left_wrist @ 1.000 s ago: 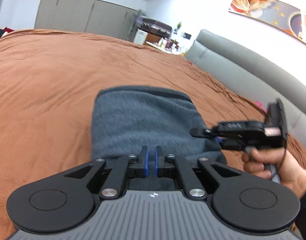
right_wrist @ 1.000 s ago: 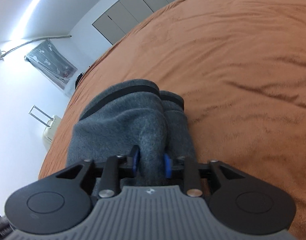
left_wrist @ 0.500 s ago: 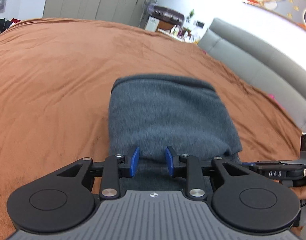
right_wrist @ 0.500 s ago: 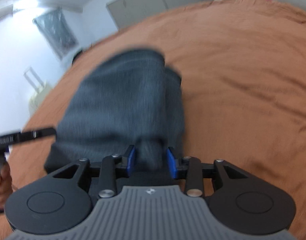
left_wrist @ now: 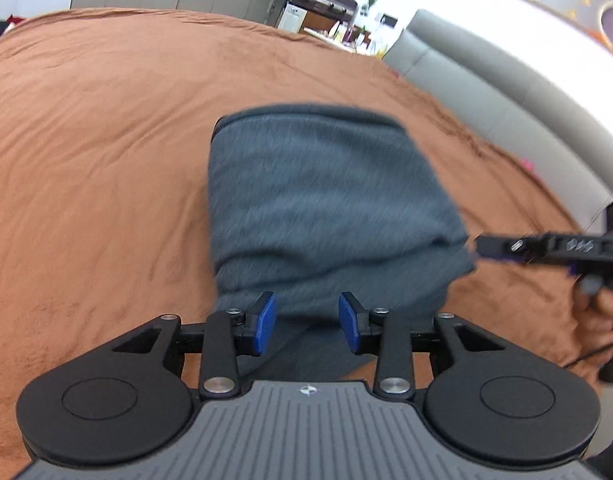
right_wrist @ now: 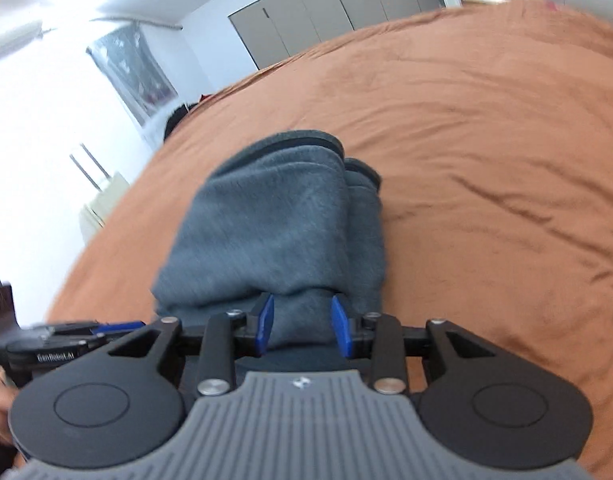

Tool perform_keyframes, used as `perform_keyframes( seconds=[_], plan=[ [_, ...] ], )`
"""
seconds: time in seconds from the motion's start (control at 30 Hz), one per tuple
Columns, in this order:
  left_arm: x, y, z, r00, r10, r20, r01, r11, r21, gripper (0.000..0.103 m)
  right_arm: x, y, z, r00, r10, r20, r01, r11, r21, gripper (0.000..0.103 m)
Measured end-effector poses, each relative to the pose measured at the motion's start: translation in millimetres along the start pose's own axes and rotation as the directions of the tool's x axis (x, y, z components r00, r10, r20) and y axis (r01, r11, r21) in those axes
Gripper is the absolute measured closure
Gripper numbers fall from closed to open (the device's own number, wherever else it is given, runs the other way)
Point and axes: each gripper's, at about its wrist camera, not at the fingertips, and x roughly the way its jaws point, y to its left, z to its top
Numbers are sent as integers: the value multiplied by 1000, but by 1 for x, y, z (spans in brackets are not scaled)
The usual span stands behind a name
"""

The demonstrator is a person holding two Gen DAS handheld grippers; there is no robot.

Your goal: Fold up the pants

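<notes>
Pants (left_wrist: 318, 200) grey fleece, folded into rectangle, rust plush bedspread (left_wrist: 86, 140)

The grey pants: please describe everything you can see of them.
The grey pants look like soft fleece and lie folded into a thick bundle on the brown bedspread, dark waistband at the far end. The left gripper has just opened around the near edge; the right gripper pinches a fabric fold.

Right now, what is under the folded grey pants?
The brown bedspread lies under the grey pants and shows all around them. The part directly beneath is covered, so anything else there cannot be seen.
</notes>
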Motion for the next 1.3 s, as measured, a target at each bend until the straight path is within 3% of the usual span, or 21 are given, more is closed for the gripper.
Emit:
perform_keyframes(
  seconds=[0.17,0.33,0.43,0.53,0.67,0.77,0.87,0.93,0.97,1.07,1.17,1.3],
  plan=[
    [18,-3,10,993,-114,-10,112,984,-138,53,17,-13,-5,996,94,-6,-90,968,235,73],
    [36,-22,14,990,-138,18,139,976,-170,54,29,-33,-19,987,142,75,-161,868,470,75],
    [35,-40,48,990,-130,54,134,988,-79,54,25,-37,-27,970,188,155,-242,827,508,75],
    [42,-65,99,994,-91,67,84,991,106,52,24,-33,-33,968,165,188,-238,836,494,75],
    [85,-88,149,998,-34,-50,49,943,330,52,26,-26,-45,960,151,237,-253,829,498,75],
    [117,-99,171,997,26,-78,13,890,455,51,23,-23,-55,944,112,310,-263,823,503,75],
    [147,-102,183,987,50,-154,33,869,494,49,21,-23,-65,921,76,383,-288,795,535,75],
    [169,-101,185,972,50,-231,70,873,482,49,22,-24,-70,905,68,420,-314,772,552,75],
    [178,-100,186,959,30,-281,107,882,460,52,22,-24,-73,899,63,433,-324,761,562,75],
    [195,-94,185,942,18,-335,137,890,435,64,27,-26,-81,888,77,453,-363,721,590,75],
    [202,-90,187,926,-7,-377,172,898,404,76,28,-24,-87,881,71,468,-367,727,580,75],
    [207,-95,189,920,14,-393,174,882,437,81,26,-23,-93,869,55,492,-371,730,574,75]
  ],
)
